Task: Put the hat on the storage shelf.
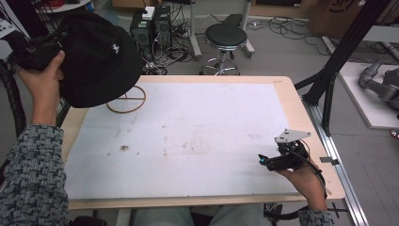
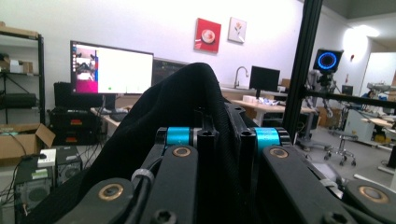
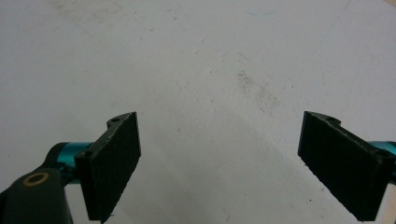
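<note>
A black bucket hat [image 1: 101,61] hangs in the air over the table's far left corner. My left gripper [image 1: 63,43] is shut on its fabric, raised high in the person's hand. In the left gripper view the jaws [image 2: 224,128] are pinched together with the hat [image 2: 187,93] bunched between and over them. My right gripper [image 1: 263,160] rests low at the table's near right, open. In the right gripper view its pads [image 3: 116,158] stand wide apart over the bare white mat [image 3: 210,70], with nothing between them.
A thin wooden ring with a crossbar [image 1: 127,100] lies on the white mat [image 1: 188,136] under the hat. Behind the table stand a black stool [image 1: 226,35] and computer towers [image 1: 150,26]. A black frame post [image 1: 339,52] rises at the right.
</note>
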